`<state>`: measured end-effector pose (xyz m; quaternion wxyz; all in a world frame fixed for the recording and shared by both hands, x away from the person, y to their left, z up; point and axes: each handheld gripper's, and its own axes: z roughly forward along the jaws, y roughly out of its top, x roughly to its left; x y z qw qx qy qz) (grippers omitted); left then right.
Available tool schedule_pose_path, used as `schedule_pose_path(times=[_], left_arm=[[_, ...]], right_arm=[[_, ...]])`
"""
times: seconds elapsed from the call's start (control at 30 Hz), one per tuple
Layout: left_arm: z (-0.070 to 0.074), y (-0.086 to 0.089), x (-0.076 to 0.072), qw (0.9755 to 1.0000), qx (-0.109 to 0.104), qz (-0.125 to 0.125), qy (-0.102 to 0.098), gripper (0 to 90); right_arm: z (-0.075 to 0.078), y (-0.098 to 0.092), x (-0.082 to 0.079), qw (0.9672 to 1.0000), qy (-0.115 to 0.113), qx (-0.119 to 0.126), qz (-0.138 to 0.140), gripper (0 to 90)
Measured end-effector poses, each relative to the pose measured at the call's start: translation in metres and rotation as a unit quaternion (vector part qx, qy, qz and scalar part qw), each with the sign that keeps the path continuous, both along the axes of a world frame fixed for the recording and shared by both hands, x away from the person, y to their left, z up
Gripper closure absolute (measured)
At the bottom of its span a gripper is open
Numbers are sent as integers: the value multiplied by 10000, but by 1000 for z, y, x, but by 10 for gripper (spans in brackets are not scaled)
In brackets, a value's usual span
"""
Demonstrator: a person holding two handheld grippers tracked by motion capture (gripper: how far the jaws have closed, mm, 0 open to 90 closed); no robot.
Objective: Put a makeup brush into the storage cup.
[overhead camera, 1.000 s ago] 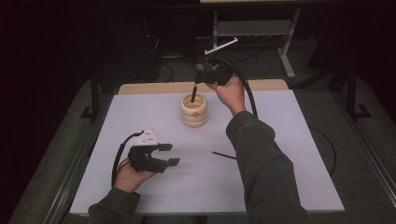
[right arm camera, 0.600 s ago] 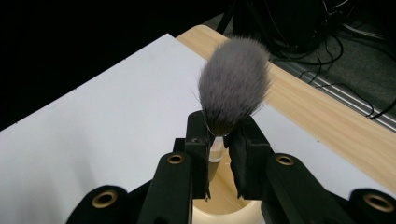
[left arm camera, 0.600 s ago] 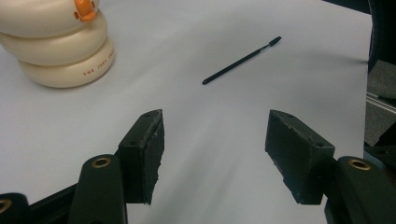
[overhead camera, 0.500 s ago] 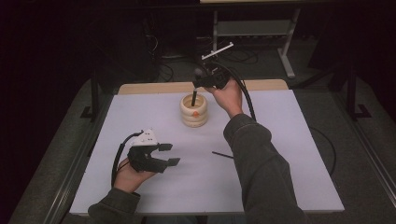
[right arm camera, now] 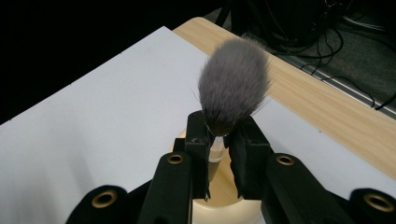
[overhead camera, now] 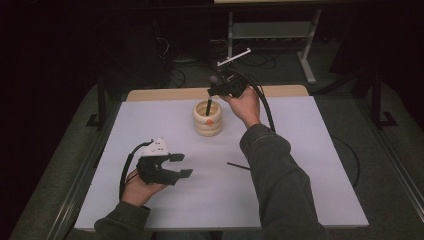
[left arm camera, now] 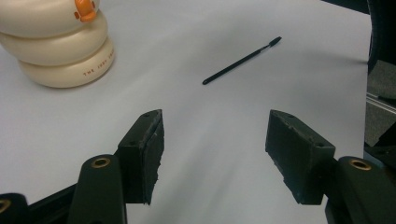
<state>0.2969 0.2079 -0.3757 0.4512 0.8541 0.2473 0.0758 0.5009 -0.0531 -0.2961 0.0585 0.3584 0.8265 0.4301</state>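
A cream ringed holder [overhead camera: 208,119] with an orange dot stands at the table's far middle; it also sits at the top left of the left gripper view [left arm camera: 56,42]. My right gripper [overhead camera: 215,92] hangs over it, shut on a makeup brush [right arm camera: 233,88] with a fluffy grey head; the brush's dark handle [overhead camera: 208,106] reaches down into the holder's mouth. A thin black brush [overhead camera: 238,165] lies flat on the white mat, also visible as the thin black brush [left arm camera: 242,60] ahead of my left gripper [left arm camera: 215,154]. That left gripper [overhead camera: 181,165] rests open near the front left, with nothing between its jaws.
The white mat [overhead camera: 300,150] covers most of the table, with a wooden edge [overhead camera: 165,94] showing at the far side. Beyond the table are cables and a metal stand [overhead camera: 270,30] on a dark floor. A black cable [overhead camera: 267,112] trails from my right gripper.
My right gripper has shifted slightly toward the holder and lowered the brush, so its handle now stands deeper in the holder. The left gripper has not moved.
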Motion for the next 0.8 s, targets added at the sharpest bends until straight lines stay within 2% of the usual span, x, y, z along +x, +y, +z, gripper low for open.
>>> schedule_pose_path(times=[0.07,0.1,0.13,0.17,0.27,0.37,0.4,0.8], left_arm=[[0,0,0,10000,0,1,1,364],[0,0,0,10000,4,-2,-4,363],[0,0,0,10000,4,-2,-4,363],[0,-1,0,10000,-38,17,13,363],[0,0,0,10000,-22,4,2,363],[0,0,0,10000,-18,0,12,362],[0,0,0,10000,-18,0,12,362],[-1,-1,0,10000,1,-15,9,361]], right_arm=[[-2,-1,1,10000,-43,-18,26,769],[-3,0,0,10000,16,0,-12,770],[-4,-1,0,10000,-54,-4,9,770],[-5,0,-1,10000,7,21,-56,769],[-10,-1,0,10000,-12,-21,-50,769],[-15,-1,0,9998,72,62,-145,768],[-17,-2,1,9999,15,24,-107,767],[-26,-6,-1,9998,130,46,-134,758]])
